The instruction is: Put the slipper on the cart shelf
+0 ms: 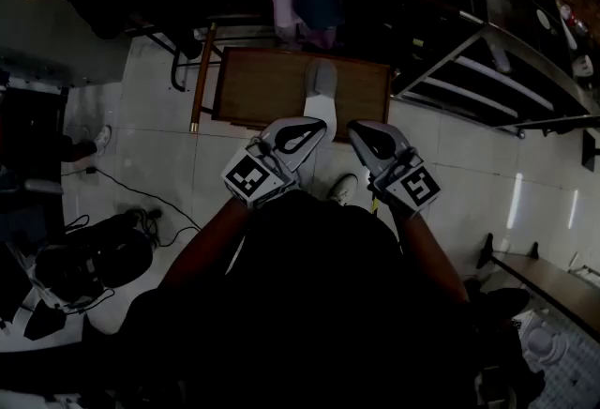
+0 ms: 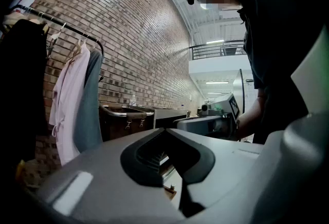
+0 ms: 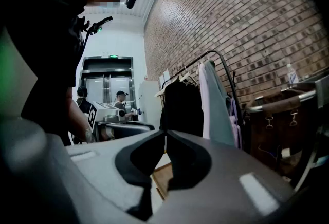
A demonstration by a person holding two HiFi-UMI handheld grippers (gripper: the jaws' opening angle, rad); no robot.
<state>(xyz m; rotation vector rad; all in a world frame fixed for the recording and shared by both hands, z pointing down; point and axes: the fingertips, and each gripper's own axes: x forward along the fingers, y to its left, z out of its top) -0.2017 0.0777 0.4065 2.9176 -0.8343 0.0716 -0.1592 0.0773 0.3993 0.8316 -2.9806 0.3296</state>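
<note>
Right now my left gripper [image 1: 317, 126] is clenched on nothing: in the left gripper view [image 2: 164, 130] its dark pads meet at the tips with no object between them. My right gripper [image 1: 354, 128] is the same, with its jaws pressed together and empty in its own view [image 3: 165, 131]. Both are held level, side by side and close to the person's body, tips pointing forward.

Just beyond the tips lies the slipper [image 1: 321, 88], grey at the far end and white toward me. It rests lengthwise on a brown wooden platform [image 1: 253, 88] that sits low on the pale tiled floor [image 1: 159, 154]. Neither gripper touches it. A white shoe [image 1: 344, 189] shows on the tiles between the grippers, nearer the body.

To the right stands the cart [image 1: 487, 51] with metal rails. Past the platform, a pink garment [image 2: 67, 99] and a grey-blue one [image 2: 90, 110] hang on a rack before the brick wall [image 2: 133, 38].
</note>
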